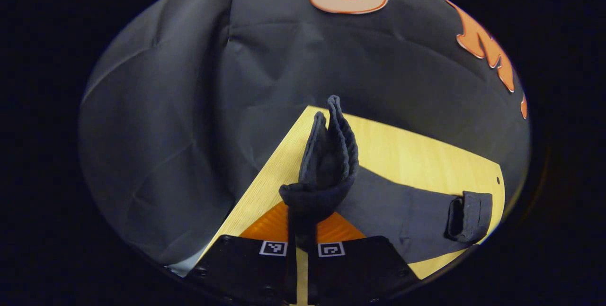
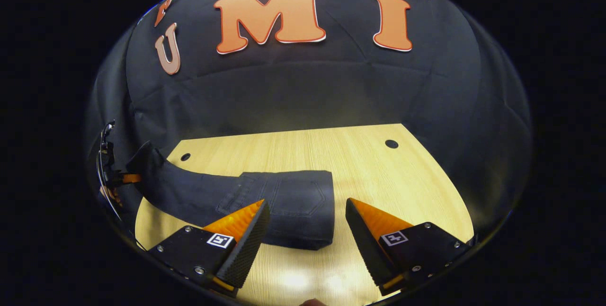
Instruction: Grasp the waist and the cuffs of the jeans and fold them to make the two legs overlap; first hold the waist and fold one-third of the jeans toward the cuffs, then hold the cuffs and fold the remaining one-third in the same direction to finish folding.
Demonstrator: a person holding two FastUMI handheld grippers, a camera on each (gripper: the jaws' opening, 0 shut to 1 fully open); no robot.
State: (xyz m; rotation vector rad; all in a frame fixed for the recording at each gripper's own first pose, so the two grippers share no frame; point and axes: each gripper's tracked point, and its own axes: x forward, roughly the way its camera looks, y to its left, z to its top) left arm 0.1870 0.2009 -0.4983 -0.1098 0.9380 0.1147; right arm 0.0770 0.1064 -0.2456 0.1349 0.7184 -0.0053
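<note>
Clamped between the closed fingers of the left gripper (image 1: 302,244) is a bunched end of the dark jeans (image 1: 326,164): in the left gripper view the fabric rises from the jaws as an upright wad of ribbed, folded edges, lifted clear of the desk (image 1: 416,152). From that held end the garment runs down and away across the light wood desk as a flat dark band toward its far edge, ending in a thick folded-over part near a small hole in the desk top. Right gripper (image 2: 303,235) is released, its two orange-faced fingers spread wide and hovering above the near part of the desk (image 2: 378,173), gripping nothing. In the right gripper view the jeans (image 2: 284,202) lie just beyond those fingers, folded so the legs overlap, with a stitched pocket panel on top and a squared-off end at mid-desk. The other end of the garment lifts off the desk's far-left corner, where the left gripper (image 2: 124,178) pinches it.
</note>
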